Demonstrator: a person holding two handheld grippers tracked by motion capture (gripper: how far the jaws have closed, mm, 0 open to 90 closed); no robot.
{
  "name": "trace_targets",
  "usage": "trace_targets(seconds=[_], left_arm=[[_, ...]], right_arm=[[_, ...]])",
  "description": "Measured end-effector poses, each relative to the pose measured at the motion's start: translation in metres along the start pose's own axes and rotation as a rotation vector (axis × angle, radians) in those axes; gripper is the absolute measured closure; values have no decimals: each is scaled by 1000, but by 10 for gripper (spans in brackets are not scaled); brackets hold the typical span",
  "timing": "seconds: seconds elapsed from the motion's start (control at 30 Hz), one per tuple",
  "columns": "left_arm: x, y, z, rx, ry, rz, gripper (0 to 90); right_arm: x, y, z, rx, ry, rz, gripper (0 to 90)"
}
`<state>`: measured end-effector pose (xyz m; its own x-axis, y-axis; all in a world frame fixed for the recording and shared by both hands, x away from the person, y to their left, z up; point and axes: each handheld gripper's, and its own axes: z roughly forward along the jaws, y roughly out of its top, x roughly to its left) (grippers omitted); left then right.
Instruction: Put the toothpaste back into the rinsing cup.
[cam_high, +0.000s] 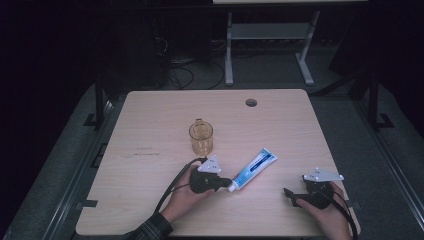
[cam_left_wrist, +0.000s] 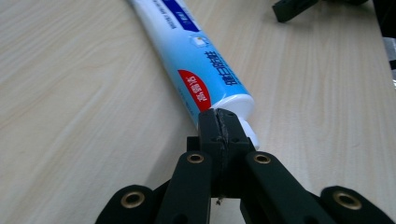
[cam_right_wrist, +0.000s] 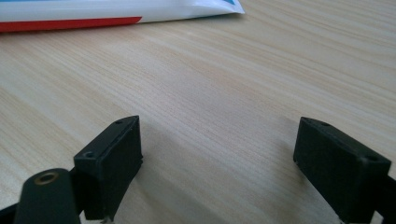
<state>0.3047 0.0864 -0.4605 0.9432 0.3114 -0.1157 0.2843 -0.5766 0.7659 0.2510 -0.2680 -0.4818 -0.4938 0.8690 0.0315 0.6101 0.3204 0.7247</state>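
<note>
A white and blue toothpaste tube (cam_high: 254, 169) lies flat on the wooden table (cam_high: 150, 120), slanting from its cap at the near left to its flat end at the far right. My left gripper (cam_high: 226, 183) is shut, with its tips pressed together right at the tube's white cap end (cam_left_wrist: 243, 105). In the left gripper view the jaws of the left gripper (cam_left_wrist: 219, 126) meet in a thin seam with nothing between them. My right gripper (cam_high: 290, 195) rests near the front right of the table, open. The wide gap between the jaws of the right gripper (cam_right_wrist: 219, 154) holds only bare wood, and the tube (cam_right_wrist: 93, 14) lies beyond it.
An amber see-through cup (cam_high: 201, 137) with a handle stands upright behind the left hand. A round cable hole (cam_high: 251, 102) sits near the table's far edge. The other gripper's jaw (cam_left_wrist: 294, 7) shows at the top of the left gripper view. A desk frame stands on the floor behind.
</note>
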Motion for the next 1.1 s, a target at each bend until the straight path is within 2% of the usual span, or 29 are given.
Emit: trace_targets(seconds=[0.37, 0.57, 0.63, 0.73, 0.8, 0.83, 0.87, 0.93, 1.1], left_arm=[[-18, 6, 11, 5, -49, 35, 900], [-16, 4, 8, 11, -45, 34, 900], [-14, 2, 4, 2, -29, 31, 884], [-9, -3, -6, -1, 9, 11, 813], [-4, -8, -13, -5, 37, -10, 748], [-4, -8, -13, -5, 37, -10, 703], [0, -13, -20, -5, 67, -30, 659], [4, -19, -26, 4, 102, -37, 588], [12, -28, -40, 14, 154, -62, 447]], right_arm=[[0, 0, 0, 0, 0, -3, 146], [0, 0, 0, 1, 1, -3, 146], [0, 0, 0, 1, 1, -3, 146], [-1, 0, 0, 1, 1, -3, 146], [-1, 0, 0, 1, 1, -3, 146], [-1, 0, 0, 1, 2, -2, 146], [-1, 0, 0, 1, 2, -3, 147], [-1, 0, 0, 1, 1, -3, 147], [-2, 0, 0, -4, 11, 2, 148]])
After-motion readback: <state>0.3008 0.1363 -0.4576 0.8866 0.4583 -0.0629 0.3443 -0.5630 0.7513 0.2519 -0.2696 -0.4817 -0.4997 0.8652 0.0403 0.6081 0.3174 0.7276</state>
